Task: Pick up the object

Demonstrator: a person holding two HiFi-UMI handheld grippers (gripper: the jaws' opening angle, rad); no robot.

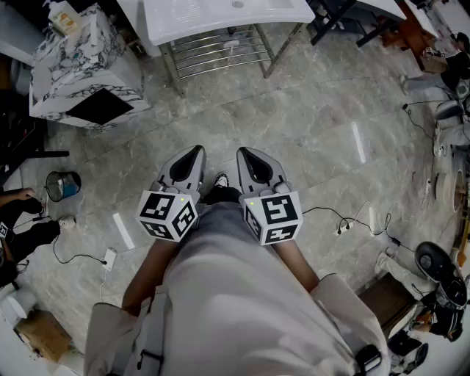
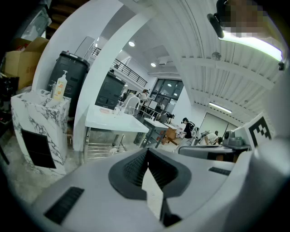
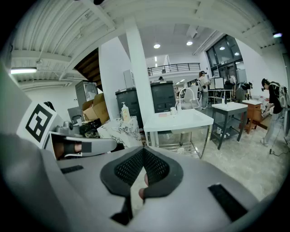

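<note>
Object to pick up: I cannot tell which thing it is; the only candidates are a few small items on the white table at the far side. The left gripper and right gripper are held side by side near the person's body, above the grey tiled floor and well apart from that table. Both tongs are closed tip to tip with nothing held, and a marbled cabinet stands at the far left.
</note>
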